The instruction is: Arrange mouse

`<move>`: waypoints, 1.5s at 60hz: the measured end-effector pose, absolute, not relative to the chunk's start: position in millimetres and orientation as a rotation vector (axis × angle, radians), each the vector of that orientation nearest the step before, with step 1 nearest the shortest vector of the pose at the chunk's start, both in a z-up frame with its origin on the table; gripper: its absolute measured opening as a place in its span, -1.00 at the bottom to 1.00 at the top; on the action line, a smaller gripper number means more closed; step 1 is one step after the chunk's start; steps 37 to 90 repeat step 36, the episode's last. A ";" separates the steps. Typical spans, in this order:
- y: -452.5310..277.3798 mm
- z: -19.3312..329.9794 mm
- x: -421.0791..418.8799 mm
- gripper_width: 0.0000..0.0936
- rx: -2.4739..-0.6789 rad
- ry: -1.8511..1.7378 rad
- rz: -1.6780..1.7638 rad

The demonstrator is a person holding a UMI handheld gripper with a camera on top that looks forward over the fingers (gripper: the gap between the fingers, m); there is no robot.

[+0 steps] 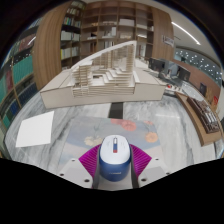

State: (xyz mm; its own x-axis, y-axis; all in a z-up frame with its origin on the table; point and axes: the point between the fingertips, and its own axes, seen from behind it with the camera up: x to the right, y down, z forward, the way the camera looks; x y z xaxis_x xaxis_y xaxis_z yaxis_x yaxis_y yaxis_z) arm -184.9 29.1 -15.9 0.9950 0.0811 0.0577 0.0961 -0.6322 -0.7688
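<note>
Bookshelves (110, 20) line the room behind a pale stepped model (100, 75) at the marbled table's (80, 135) far side. A white sheet (37, 128) lies nearer. The gripper (113, 168) is clamped on the mouse (112, 155), pads (93, 160) pressing both sides.

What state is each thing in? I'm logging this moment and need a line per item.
gripper: shut on the mouse, both pink pads pressed to its sides.
mouse: white and blue, held between the fingers, upright.
white sheet: lying flat on the marbled table, apart from the gripper.
wooden model: standing beyond the fingers, untouched.
</note>
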 end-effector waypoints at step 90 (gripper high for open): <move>-120.5 54.2 -97.9 0.76 -2.207 -0.037 0.229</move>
